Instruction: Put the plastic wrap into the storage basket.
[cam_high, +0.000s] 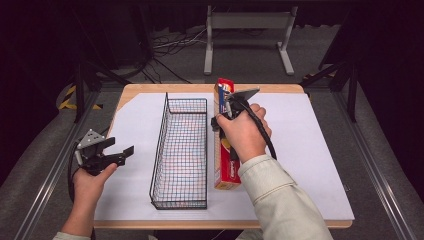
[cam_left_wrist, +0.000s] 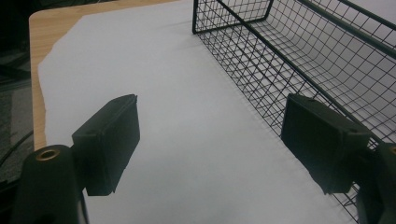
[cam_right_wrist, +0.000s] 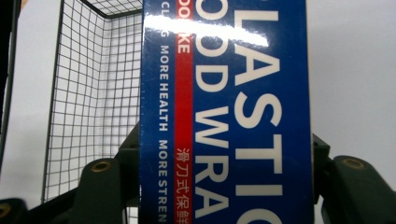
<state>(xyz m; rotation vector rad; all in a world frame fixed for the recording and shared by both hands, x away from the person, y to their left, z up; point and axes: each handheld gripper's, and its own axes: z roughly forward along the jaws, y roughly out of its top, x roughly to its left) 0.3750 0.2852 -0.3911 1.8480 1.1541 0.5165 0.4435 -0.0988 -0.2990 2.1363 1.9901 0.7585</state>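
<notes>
A long blue and red plastic wrap box (cam_high: 226, 170) lies on the white sheet just right of a black wire basket (cam_high: 181, 150), parallel to it. My right gripper (cam_high: 223, 123) comes down on the box from above at about its middle. In the right gripper view the box (cam_right_wrist: 224, 116) sits between the two jaws, which press on both its long sides, with the basket (cam_right_wrist: 88, 93) behind on the left. My left gripper (cam_high: 122, 146) stands open left of the basket, above the sheet. In the left gripper view nothing lies in the left gripper (cam_left_wrist: 215, 135), and the basket (cam_left_wrist: 299, 56) is at the right.
The white sheet (cam_high: 310, 150) covers most of the wooden table (cam_high: 150, 89). Beyond the table stand a grey metal frame (cam_high: 247, 22) and loose cables on the floor. Metal rails run along both sides of the table.
</notes>
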